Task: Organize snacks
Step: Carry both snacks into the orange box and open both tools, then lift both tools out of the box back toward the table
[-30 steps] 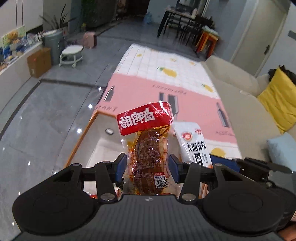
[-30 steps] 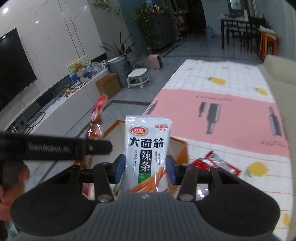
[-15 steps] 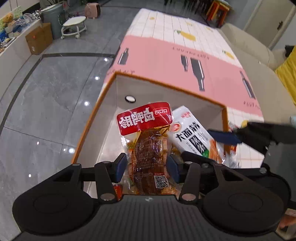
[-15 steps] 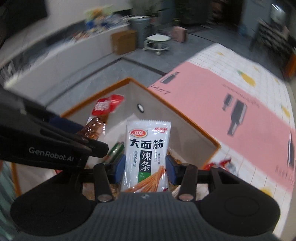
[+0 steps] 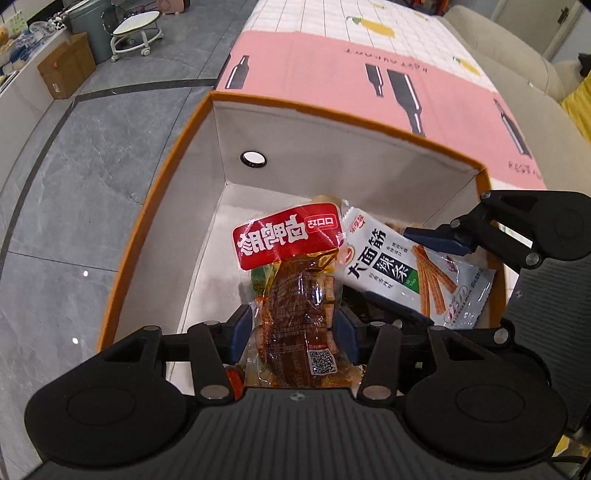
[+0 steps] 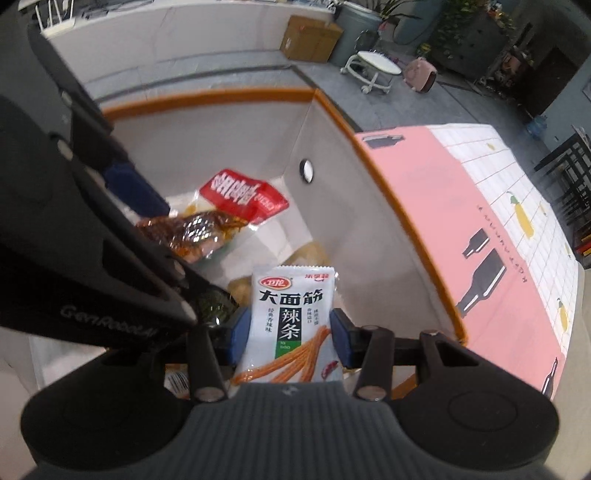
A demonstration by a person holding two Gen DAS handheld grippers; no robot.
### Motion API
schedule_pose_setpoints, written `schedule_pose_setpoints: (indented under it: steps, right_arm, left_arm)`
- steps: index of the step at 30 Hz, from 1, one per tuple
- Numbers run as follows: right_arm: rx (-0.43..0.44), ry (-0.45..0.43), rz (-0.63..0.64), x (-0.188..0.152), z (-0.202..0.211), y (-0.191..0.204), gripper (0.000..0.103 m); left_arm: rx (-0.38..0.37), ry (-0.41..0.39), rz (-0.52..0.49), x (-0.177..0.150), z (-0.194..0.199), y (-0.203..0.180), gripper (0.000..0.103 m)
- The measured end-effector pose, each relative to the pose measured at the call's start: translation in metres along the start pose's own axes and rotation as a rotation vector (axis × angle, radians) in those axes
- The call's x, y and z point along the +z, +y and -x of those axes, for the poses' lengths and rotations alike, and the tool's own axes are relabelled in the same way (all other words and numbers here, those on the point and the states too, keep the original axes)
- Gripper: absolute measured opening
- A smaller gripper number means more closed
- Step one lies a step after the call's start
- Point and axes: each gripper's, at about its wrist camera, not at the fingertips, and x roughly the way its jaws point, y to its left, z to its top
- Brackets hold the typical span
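My left gripper point(image 5: 293, 334) is shut on a clear snack packet with a red top point(image 5: 291, 295), held over the white, orange-rimmed storage box point(image 5: 332, 155). My right gripper point(image 6: 286, 332) is shut on a white spicy-strip packet point(image 6: 290, 321), also over the box point(image 6: 229, 147). That white packet point(image 5: 402, 273) shows at the right in the left wrist view, with the right gripper point(image 5: 436, 240) on it. The red-topped packet point(image 6: 221, 218) and the left gripper's arm point(image 6: 92, 221) show at the left in the right wrist view. Other snacks lie in the box bottom point(image 6: 306, 254).
The box stands on a pink and white patterned cloth point(image 5: 369, 81) point(image 6: 498, 236). Grey tiled floor point(image 5: 74, 184) lies to the left. A beige sofa point(image 5: 517, 55) is at the far right, a cardboard carton point(image 5: 66, 70) and a white stool point(image 5: 135, 35) at the far left.
Both grippers have tilted down and moved lower over the box, still holding their packets. The box interior now fills both views, and the two packets are closer together.
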Motion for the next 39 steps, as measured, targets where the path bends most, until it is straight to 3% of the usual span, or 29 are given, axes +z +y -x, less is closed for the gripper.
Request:
schedule_pose_setpoints:
  steps: [5, 12, 21, 29, 37, 39]
  right_arm:
    - [0.005, 0.008, 0.006, -0.003, -0.006, 0.001, 0.048]
    - [-0.041, -0.012, 0.014, -0.004, 0.005, -0.002, 0.068]
    - [-0.073, -0.037, 0.047, -0.011, 0.02, -0.002, 0.07]
    - [-0.102, -0.036, 0.101, -0.017, 0.029, 0.006, 0.072]
    - [-0.114, -0.06, 0.07, -0.019, 0.046, 0.007, 0.073]
    - [-0.12, -0.074, 0.053, -0.021, 0.054, 0.006, 0.079]
  left_arm:
    - [0.005, 0.022, 0.001, 0.001, -0.008, 0.0, 0.056]
    - [0.028, 0.036, -0.011, 0.002, -0.011, 0.0, 0.057]
    - [0.108, 0.059, -0.066, 0.003, -0.025, -0.013, 0.058]
    - [0.162, 0.077, -0.053, 0.001, -0.029, -0.012, 0.07]
    - [0.153, 0.012, -0.039, -0.006, -0.003, -0.014, 0.079]
    - [0.148, -0.026, -0.028, -0.008, 0.008, -0.016, 0.079]
